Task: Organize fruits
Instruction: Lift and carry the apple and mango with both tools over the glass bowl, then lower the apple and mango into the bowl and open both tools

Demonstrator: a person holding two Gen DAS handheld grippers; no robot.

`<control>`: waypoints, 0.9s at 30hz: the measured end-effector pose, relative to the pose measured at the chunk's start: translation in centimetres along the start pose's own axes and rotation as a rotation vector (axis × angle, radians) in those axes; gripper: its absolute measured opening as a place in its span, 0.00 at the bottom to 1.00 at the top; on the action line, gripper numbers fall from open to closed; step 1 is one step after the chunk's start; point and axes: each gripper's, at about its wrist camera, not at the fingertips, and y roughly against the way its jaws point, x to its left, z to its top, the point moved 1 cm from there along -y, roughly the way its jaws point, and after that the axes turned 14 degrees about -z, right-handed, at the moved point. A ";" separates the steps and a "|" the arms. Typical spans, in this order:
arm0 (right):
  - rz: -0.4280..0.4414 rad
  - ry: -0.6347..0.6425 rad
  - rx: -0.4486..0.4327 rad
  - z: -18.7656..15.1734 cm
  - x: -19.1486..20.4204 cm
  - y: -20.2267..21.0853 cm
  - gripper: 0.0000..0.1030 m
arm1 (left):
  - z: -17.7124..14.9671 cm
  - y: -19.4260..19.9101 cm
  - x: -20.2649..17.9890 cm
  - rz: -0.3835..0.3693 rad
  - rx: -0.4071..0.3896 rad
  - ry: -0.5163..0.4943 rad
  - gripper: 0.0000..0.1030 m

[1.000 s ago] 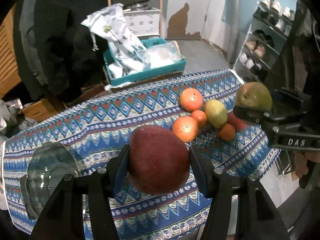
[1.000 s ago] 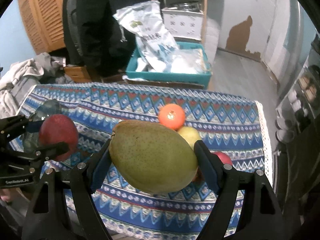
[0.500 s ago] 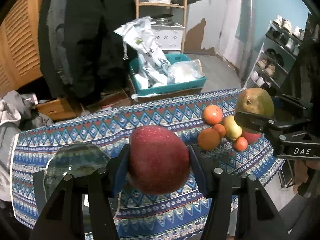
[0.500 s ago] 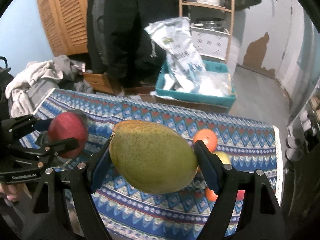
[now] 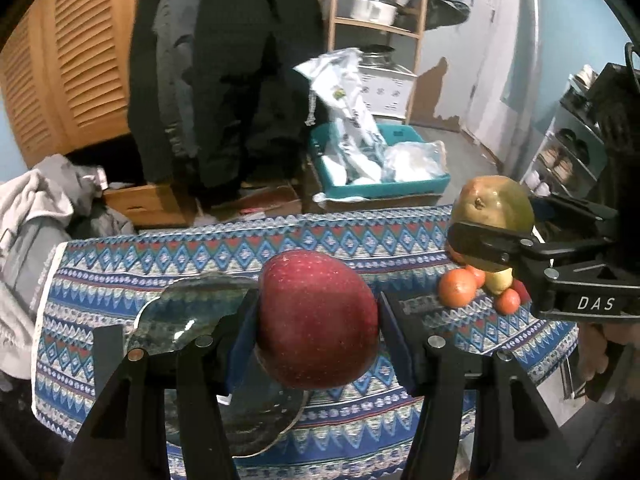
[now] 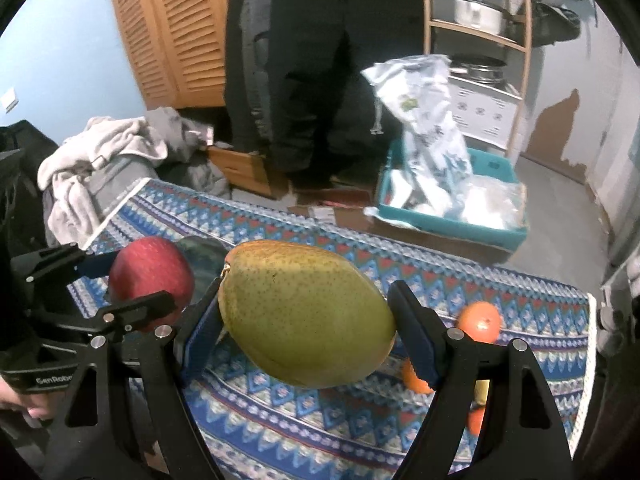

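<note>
blue patterned tablecloth [image 5: 360, 240] covers the table. left gripper [image 5: 318, 320] is clamped on 1 red apple [image 5: 316, 320] above the glass bowl [image 5: 180, 316]; right gripper [image 6: 308, 316] is clamped on 1 green mango [image 6: 308, 312]. best to lower each gently into the bowl. about 5 small fruits [image 5: 480, 288] sit piled at the right.
</note>
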 end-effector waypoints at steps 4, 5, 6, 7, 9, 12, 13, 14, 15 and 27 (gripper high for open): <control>0.025 0.010 0.006 0.7 1.7 -0.9 0.78 | -0.6 0.5 1.9 0.027 -0.004 0.016 0.58; 0.030 0.015 0.007 0.9 2.2 -1.1 0.78 | -0.8 0.6 2.5 0.030 -0.003 0.022 0.58; 0.038 0.020 0.011 1.0 2.7 -1.5 0.78 | -1.1 0.6 3.0 0.032 0.001 0.032 0.58; 0.043 0.025 0.016 1.1 3.2 -1.8 0.78 | -1.4 0.6 3.6 0.034 0.006 0.045 0.58; 0.056 0.036 0.030 1.2 4.1 -2.6 0.78 | -1.8 0.6 4.7 0.039 0.015 0.074 0.58; 0.078 0.047 0.056 1.3 5.4 -3.8 0.78 | -2.5 0.5 6.3 0.055 0.020 0.105 0.58; 0.085 0.051 0.063 1.3 5.9 -4.1 0.78 | -2.5 0.5 6.7 0.059 0.021 0.111 0.58; 0.095 0.056 0.070 1.3 6.5 -4.6 0.78 | -2.7 0.5 7.2 0.063 0.022 0.118 0.58; 0.102 0.060 0.075 1.3 7.0 -4.9 0.78 | -3.1 0.4 7.8 0.069 0.026 0.128 0.58; 0.198 0.101 0.201 -1.0 12.6 -10.5 0.78 | -7.1 -1.9 13.0 0.103 0.120 0.255 0.58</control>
